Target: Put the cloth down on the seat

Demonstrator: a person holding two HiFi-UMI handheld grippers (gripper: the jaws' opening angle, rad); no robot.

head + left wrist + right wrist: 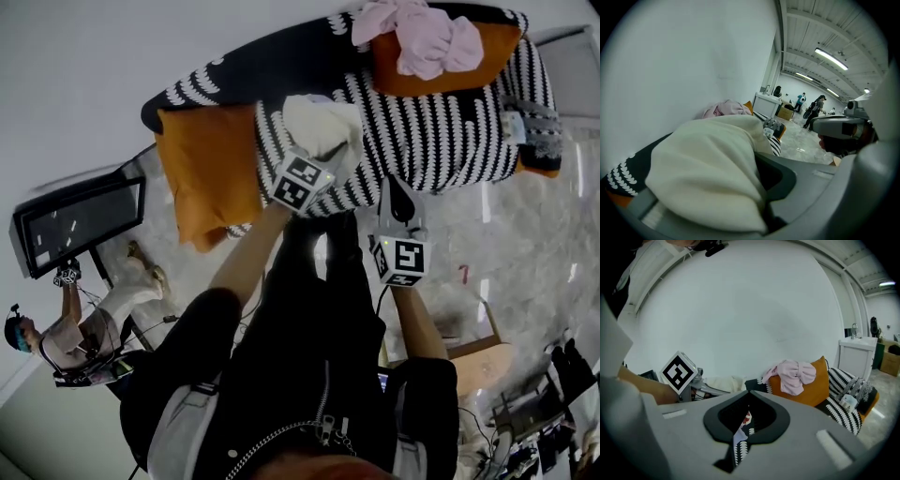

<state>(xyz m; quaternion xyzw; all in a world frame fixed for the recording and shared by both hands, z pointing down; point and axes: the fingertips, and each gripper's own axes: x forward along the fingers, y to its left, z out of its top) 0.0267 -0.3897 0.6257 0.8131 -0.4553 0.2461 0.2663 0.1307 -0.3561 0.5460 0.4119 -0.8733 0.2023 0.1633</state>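
A cream cloth [322, 120] is bunched in my left gripper [325, 142], which is shut on it just above the black-and-white striped sofa seat [441, 141]. In the left gripper view the cloth [708, 168] fills the space between the jaws and hides their tips. My right gripper [395, 190] hangs at the seat's front edge, a little right of the left one. Its jaws are shut with nothing held, and only a thin slit of sofa pattern shows between them [739, 430].
An orange cushion [202, 169] leans at the sofa's left end. A second orange cushion [431, 66] at the back carries a pink cloth [422, 37]. A small packet [514, 127] lies at the right end. A seated person [66, 337] and a dark screen [80, 220] are at the left.
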